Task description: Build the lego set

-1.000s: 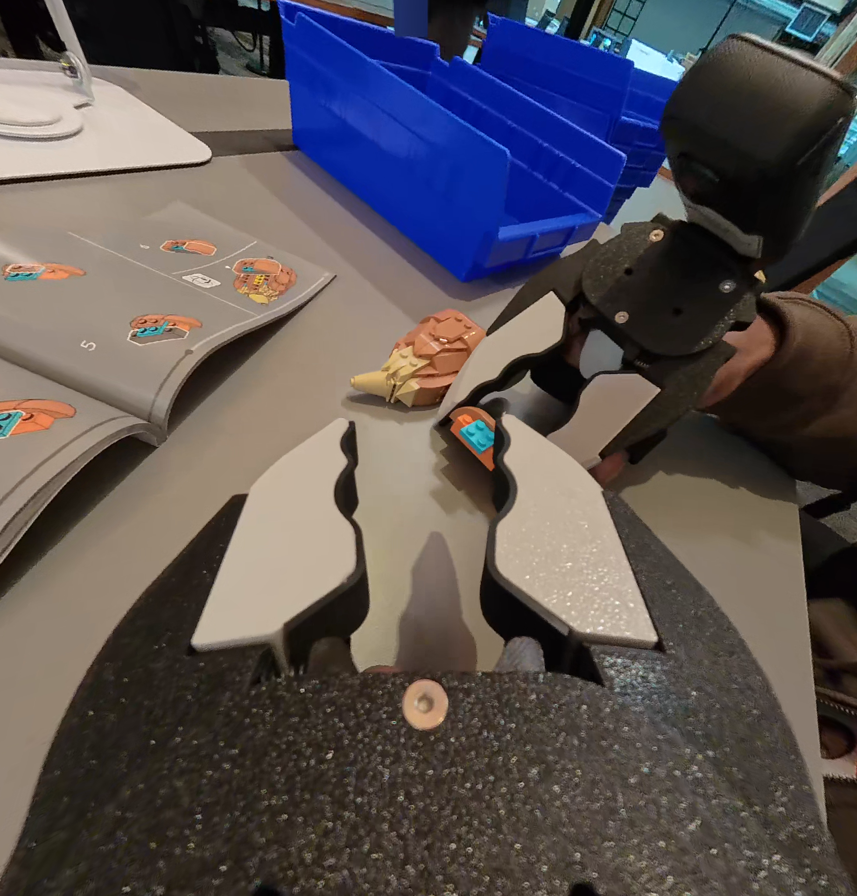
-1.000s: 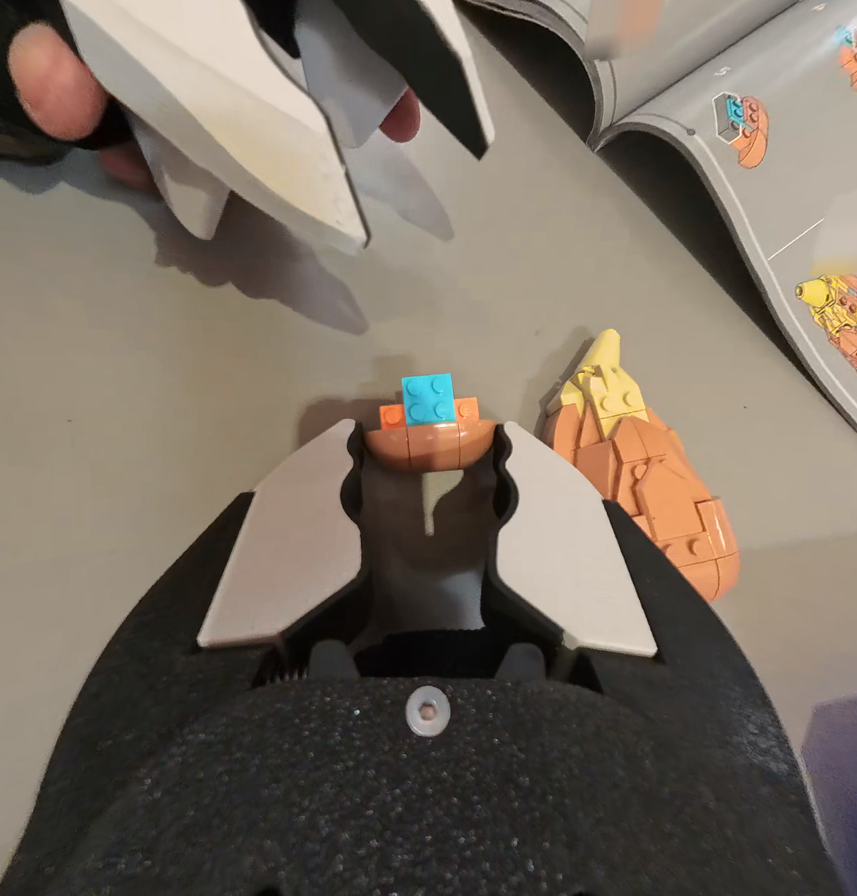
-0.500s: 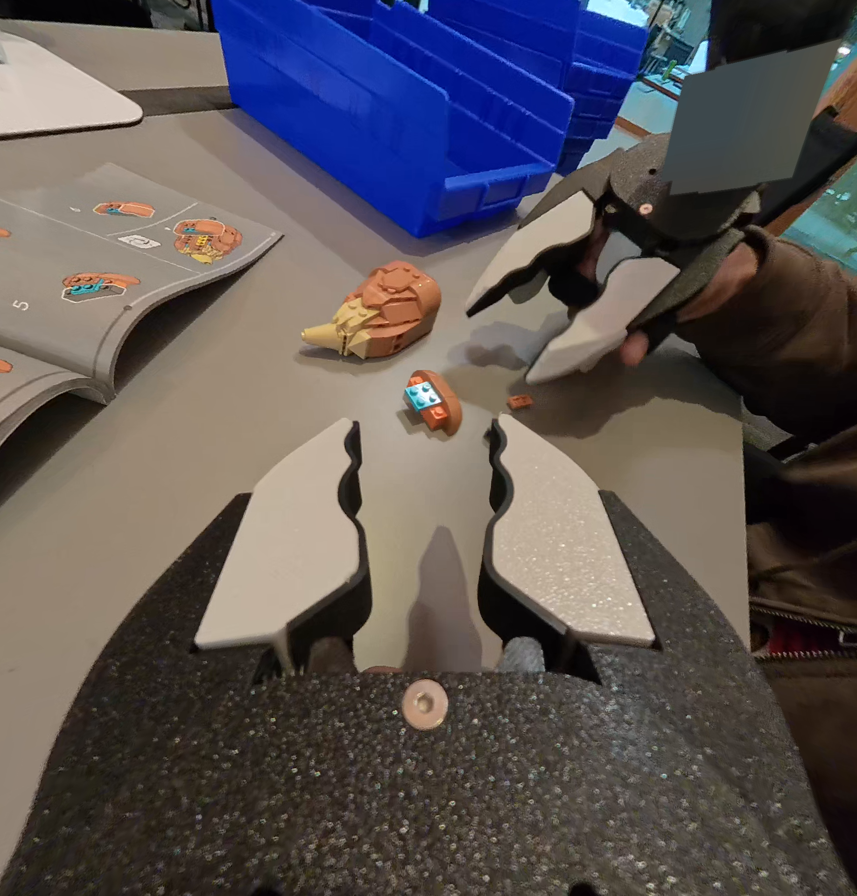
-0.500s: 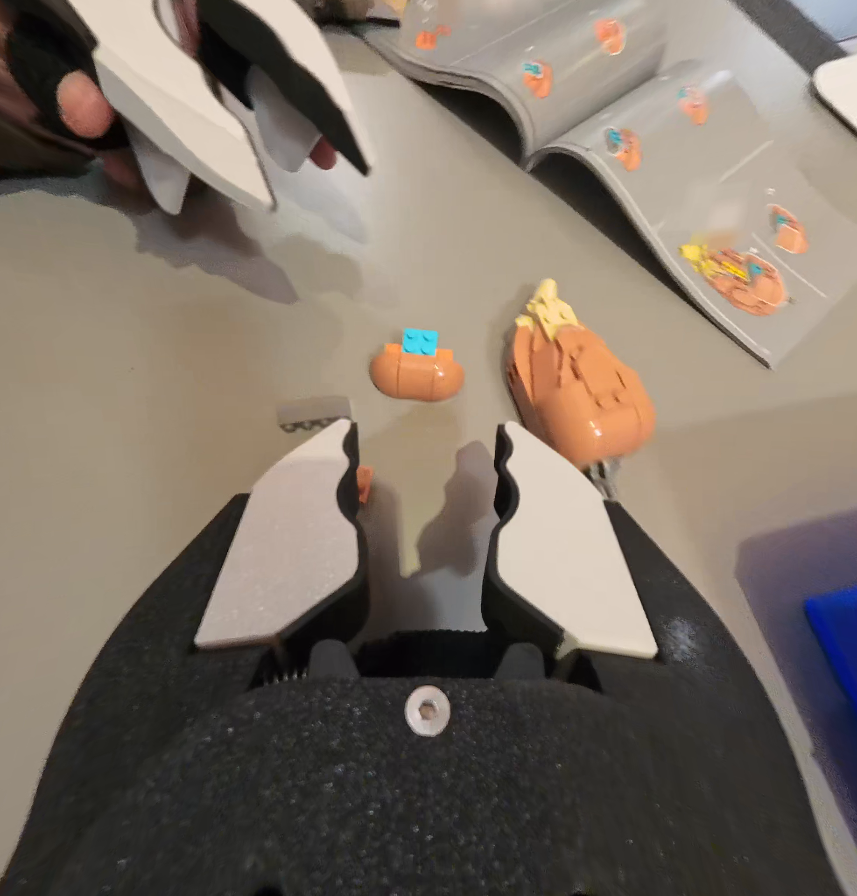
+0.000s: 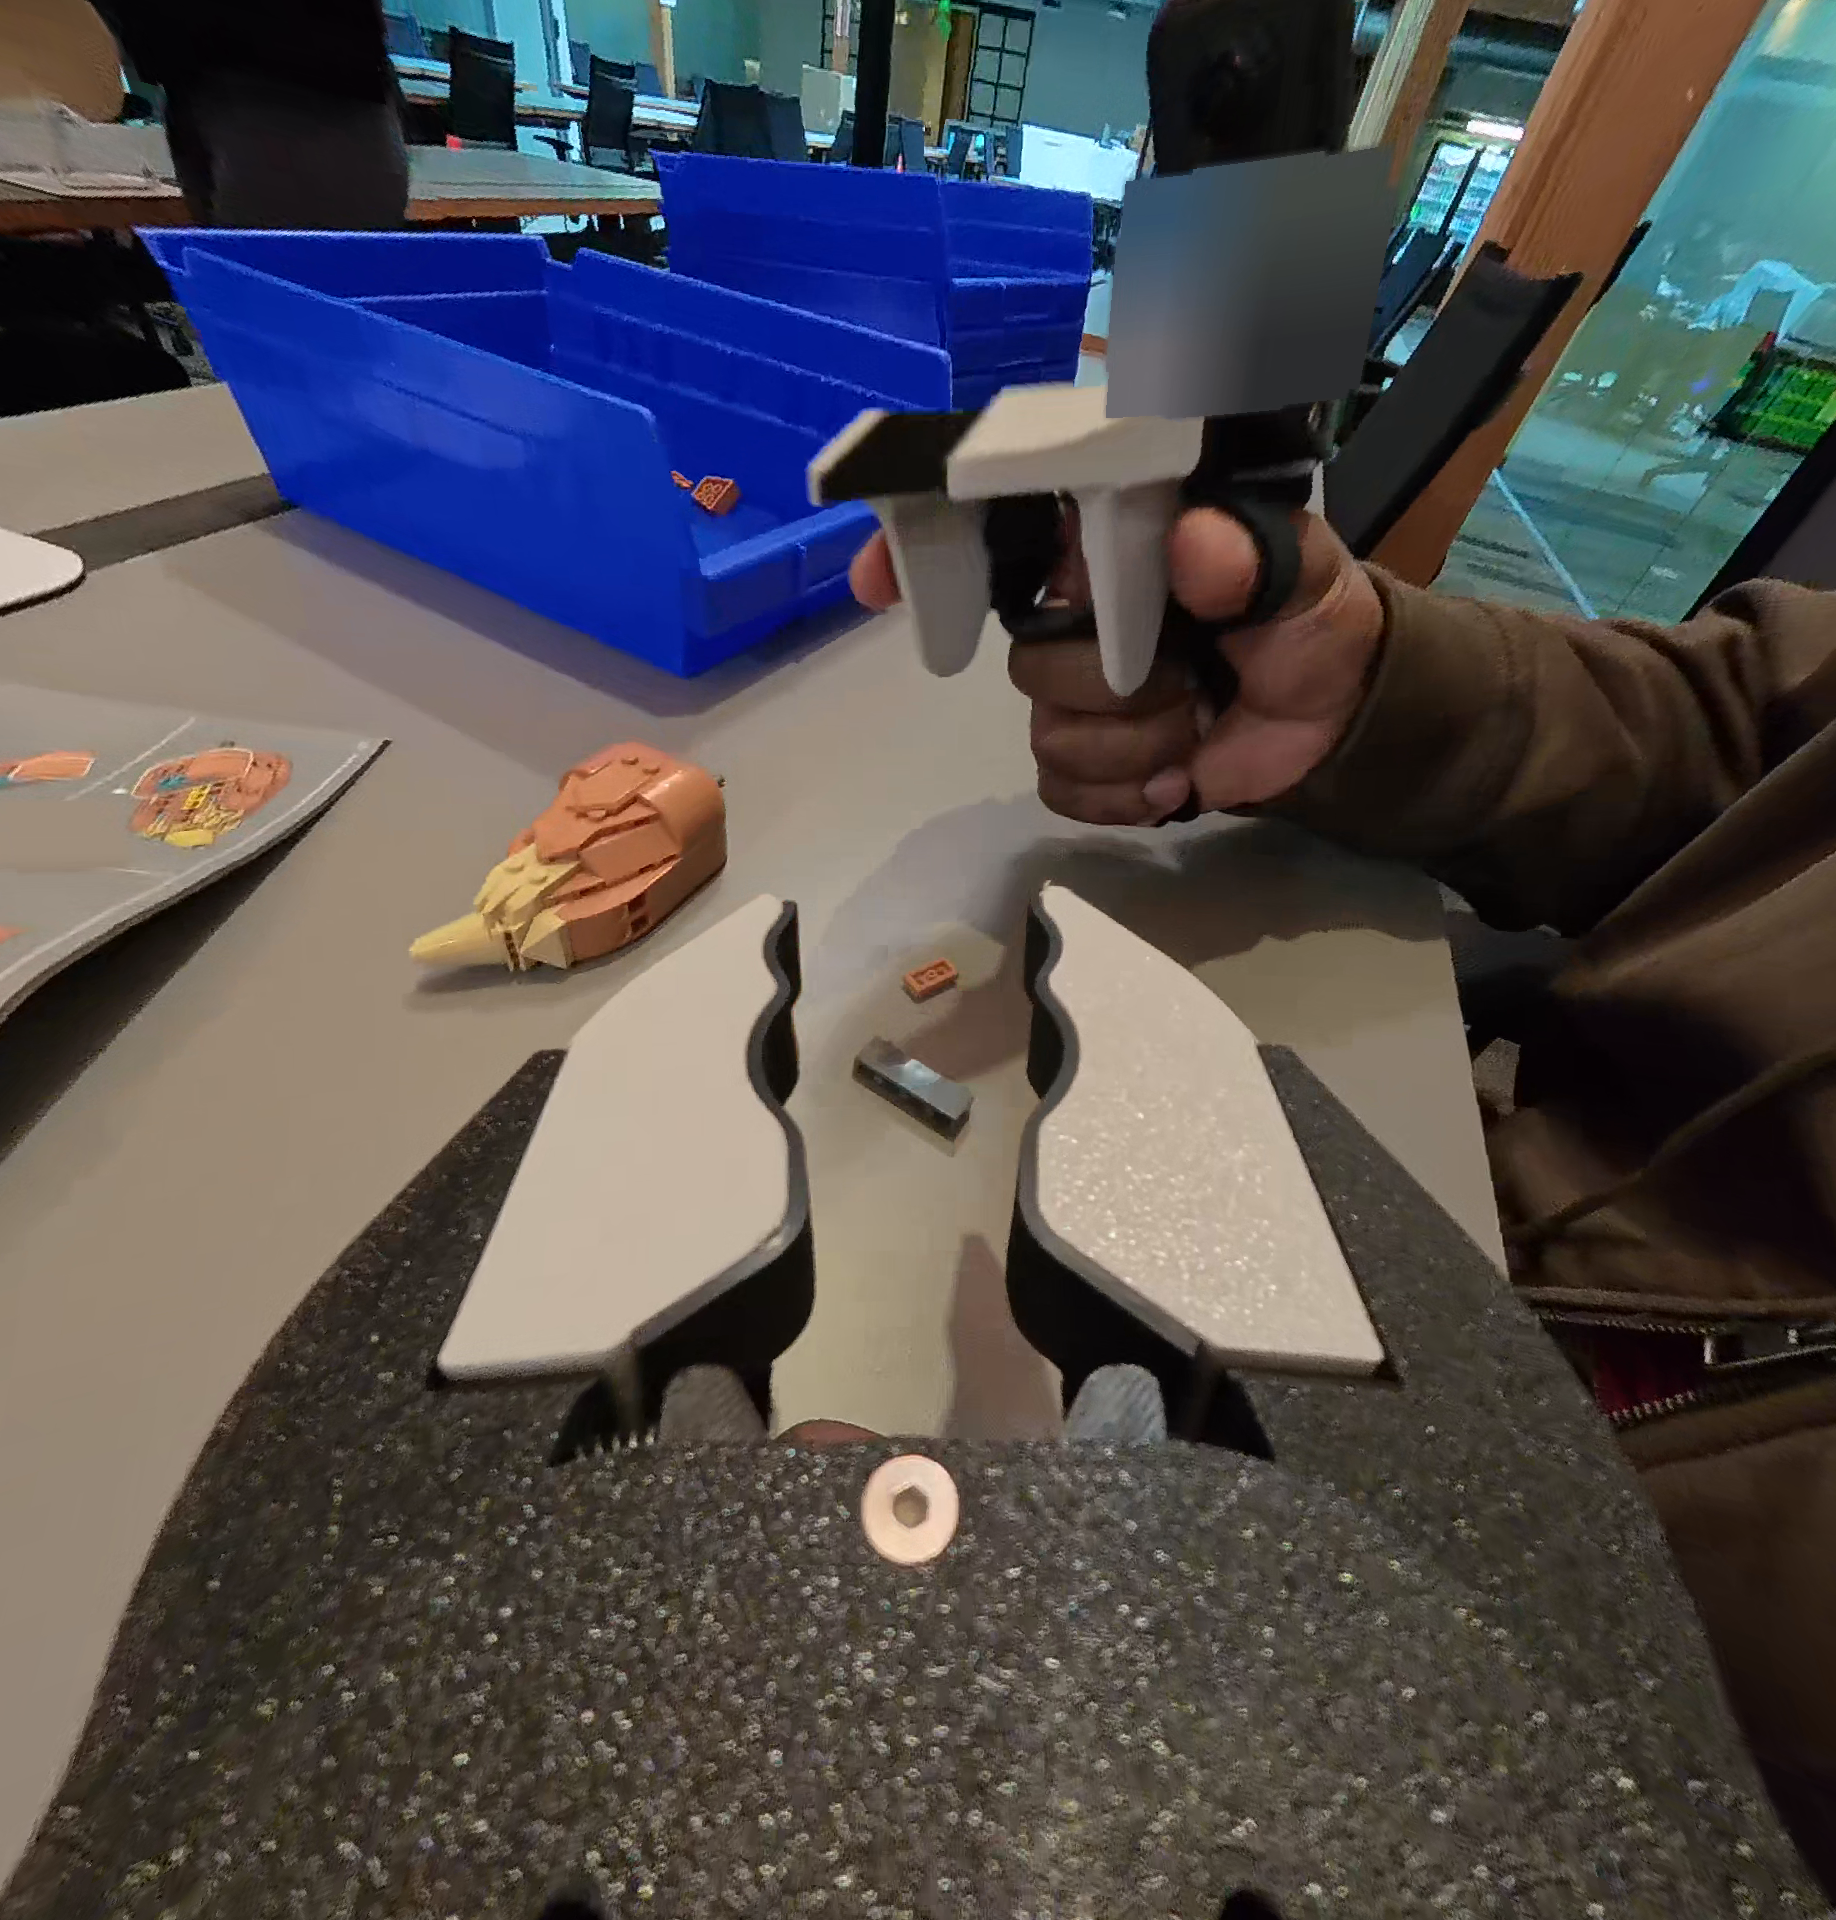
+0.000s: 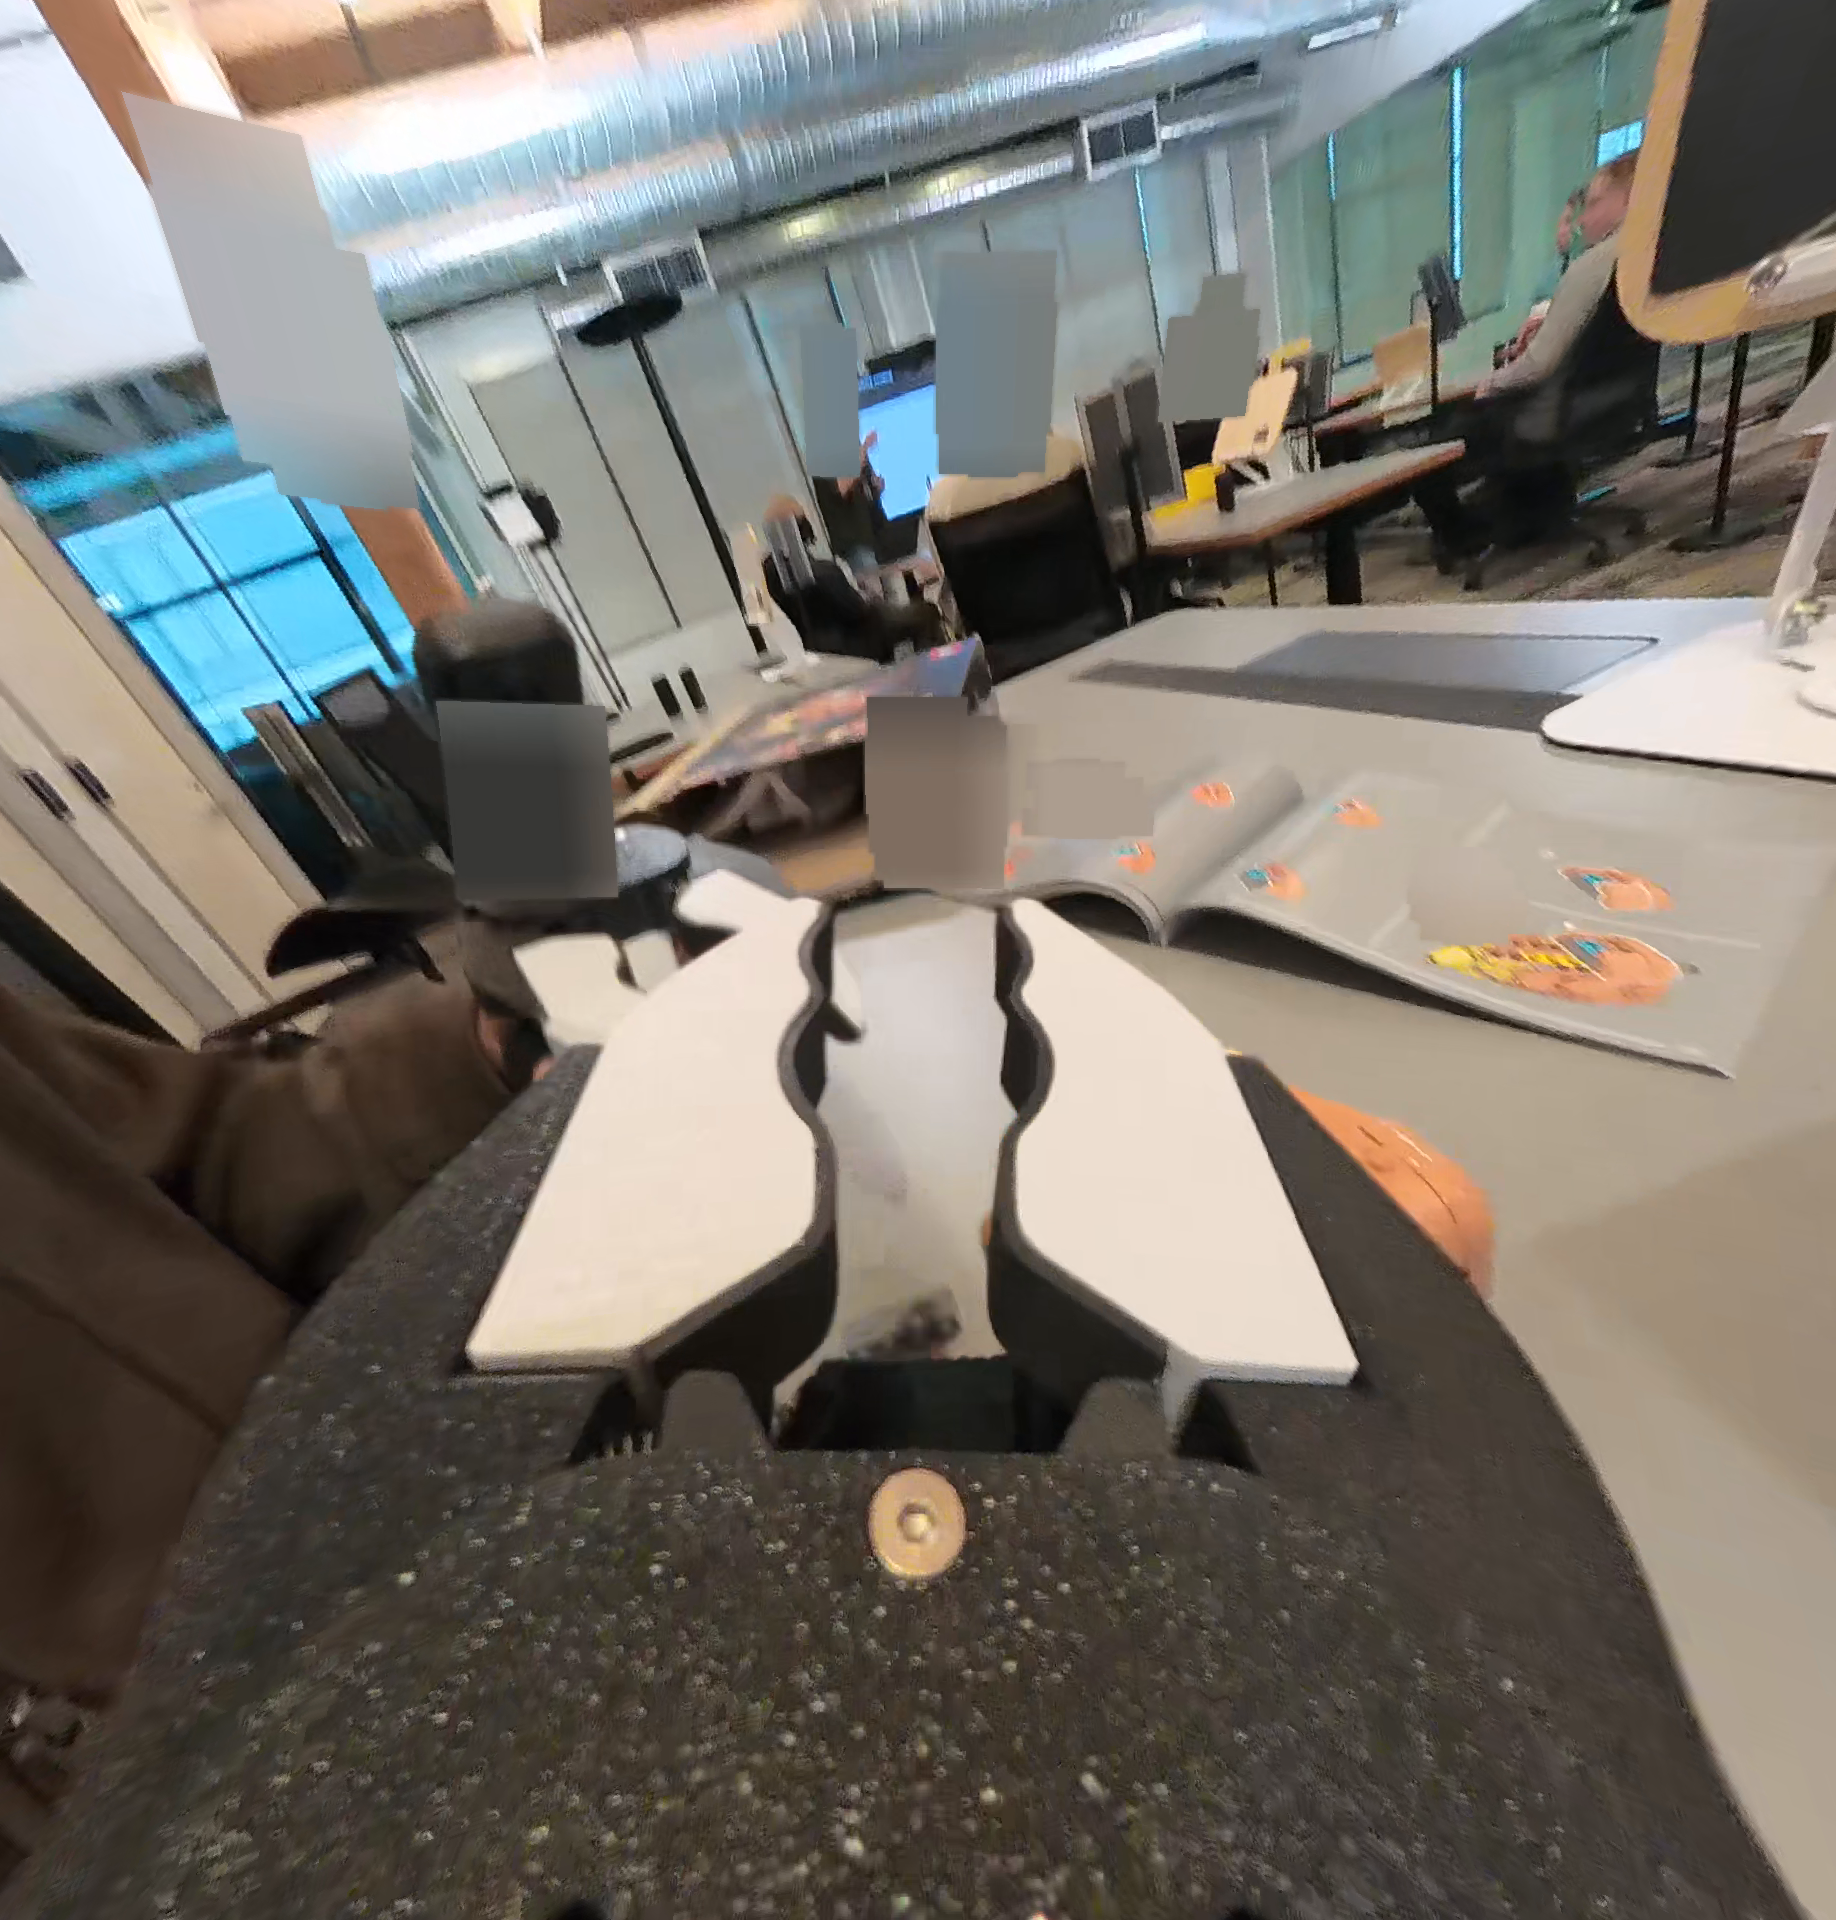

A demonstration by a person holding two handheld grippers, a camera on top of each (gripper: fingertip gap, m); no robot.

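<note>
1. The right gripper is raised off the desk, jaws apart and empty.
2. The left gripper hovers low, jaws apart over a small orange brick and a dark grey piece.
3. The orange lego model lies on the grey desk near the blue bin.

Your right gripper fills the lower frame, fingers parted and empty. The open instruction booklet lies right of centre on the grey table; an orange lego model peeks out beside the right finger.
</note>
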